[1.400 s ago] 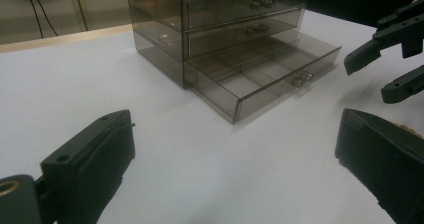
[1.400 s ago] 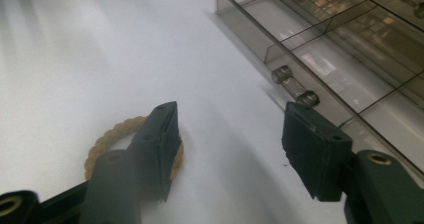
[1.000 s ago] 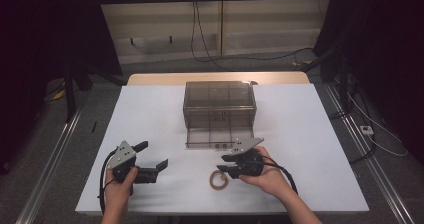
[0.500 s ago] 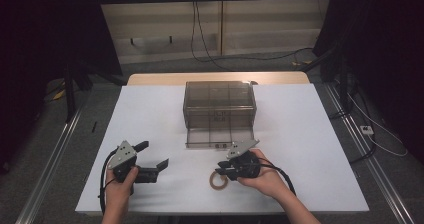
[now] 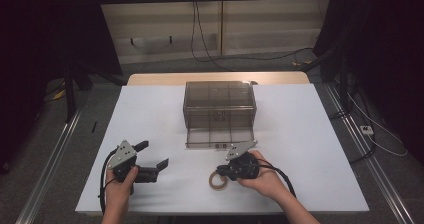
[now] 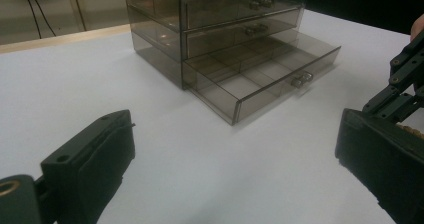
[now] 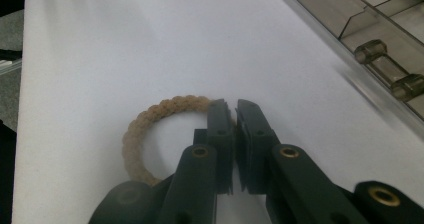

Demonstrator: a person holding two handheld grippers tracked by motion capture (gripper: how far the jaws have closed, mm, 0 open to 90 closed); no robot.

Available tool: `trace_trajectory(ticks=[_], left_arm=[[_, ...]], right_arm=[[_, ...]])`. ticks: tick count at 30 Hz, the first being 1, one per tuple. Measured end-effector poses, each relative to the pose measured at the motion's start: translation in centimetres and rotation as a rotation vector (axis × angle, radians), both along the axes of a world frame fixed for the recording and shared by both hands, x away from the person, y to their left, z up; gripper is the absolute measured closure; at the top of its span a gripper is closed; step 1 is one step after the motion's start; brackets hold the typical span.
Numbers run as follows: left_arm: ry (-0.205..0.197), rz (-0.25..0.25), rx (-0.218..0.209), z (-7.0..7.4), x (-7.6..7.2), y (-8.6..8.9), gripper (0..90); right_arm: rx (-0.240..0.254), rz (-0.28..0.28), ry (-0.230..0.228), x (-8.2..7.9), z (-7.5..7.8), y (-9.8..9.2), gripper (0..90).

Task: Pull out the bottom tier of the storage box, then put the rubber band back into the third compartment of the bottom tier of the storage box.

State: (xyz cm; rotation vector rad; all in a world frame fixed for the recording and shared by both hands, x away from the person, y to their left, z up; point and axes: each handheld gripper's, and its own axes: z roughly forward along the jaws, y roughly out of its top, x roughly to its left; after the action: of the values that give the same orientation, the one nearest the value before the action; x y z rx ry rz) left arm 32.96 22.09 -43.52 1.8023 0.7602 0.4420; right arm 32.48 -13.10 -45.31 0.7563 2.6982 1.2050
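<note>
The braided rope ring (image 7: 150,129) lies flat on the white surface (image 5: 310,149), near the front edge and a little left of the right hand-held gripper (image 7: 234,109). In the right gripper view the two black jaws have just been closing and now stand almost together across the far right part of the ring's rim, clamped on the cord there. In the high view that gripper (image 5: 225,174) sits low on the surface with the ring (image 5: 218,180) at its tip.

The left hand-held gripper (image 5: 155,156) rests on the surface well to the left, its jaws wide apart with nothing between them.

Beyond the ring stands a smoky transparent drawer cabinet (image 5: 220,104). Its bottom drawer (image 6: 265,74) is pulled out toward the person and shows divided compartments; they look empty from here.

The step in hand looks like the pick-up: the grip on the ring is made, but the ring is not yet off the surface. The likely next move is to lift it clear, carry it the short way to the open drawer, and let go above one compartment. The grip is on a thin, round cord at one side only, so the ring may swing or slip; a slow lift and a low release over the drawer would suit it.
</note>
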Motion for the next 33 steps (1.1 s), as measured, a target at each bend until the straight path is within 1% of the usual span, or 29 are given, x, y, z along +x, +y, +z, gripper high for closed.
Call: trace_trajectory(ticks=[4, 9, 12, 14, 16, 19, 20, 24, 30, 31, 32, 33], left_arm=[[0.0, 0.0, -0.001, 0.0, 0.0, 0.0, 2.7], [0.005, 0.004, -0.002, 0.0, -0.1, 0.1, 2.7], [0.001, 0.009, 0.0, 0.0, 0.0, 0.2, 2.7], [0.001, 0.007, -0.008, 0.0, 0.0, 0.1, 2.7], [0.004, 0.004, -0.004, 0.0, 0.0, 0.0, 2.7], [-0.005, 0.002, -0.001, 0.1, 0.1, 0.0, 2.7], [-0.002, 0.002, -0.007, 0.1, 0.1, 0.0, 2.7], [-0.003, 0.003, -0.001, 0.0, 0.1, 0.1, 2.7], [0.001, 0.008, -0.005, 0.0, 0.0, 0.2, 2.7], [0.001, 0.015, -0.015, 0.1, 0.0, 0.2, 2.7], [-0.003, 0.012, -0.007, 0.1, 0.0, 0.3, 2.7], [-0.003, 0.01, -0.009, 0.1, 0.0, 0.2, 2.7]], right_arm=[[0.007, -0.005, 0.006, 0.1, 0.1, -0.1, 85.8], [0.021, -0.009, -0.001, 0.2, 0.5, -0.5, 86.0], [0.029, -0.016, -0.001, 0.4, 0.6, -0.6, 86.0], [0.025, -0.017, -0.001, 0.4, 0.6, -0.7, 86.0], [0.026, -0.021, -0.003, 0.3, 0.7, -0.9, 86.0], [0.022, -0.03, -0.003, 0.3, 0.8, -1.2, 86.0], [0.024, -0.036, 0.0, 0.3, 0.8, -1.3, 86.0], [0.033, -0.048, 0.0, 0.4, 0.9, -1.5, 86.0], [0.032, -0.048, -0.003, 0.6, 1.0, -1.7, 86.0], [0.036, -0.049, -0.003, 0.6, 1.1, -1.8, 86.0], [0.035, -0.049, -0.004, 0.6, 1.1, -1.8, 86.0], [0.037, -0.053, -0.001, 0.6, 1.2, -1.9, 86.0]])
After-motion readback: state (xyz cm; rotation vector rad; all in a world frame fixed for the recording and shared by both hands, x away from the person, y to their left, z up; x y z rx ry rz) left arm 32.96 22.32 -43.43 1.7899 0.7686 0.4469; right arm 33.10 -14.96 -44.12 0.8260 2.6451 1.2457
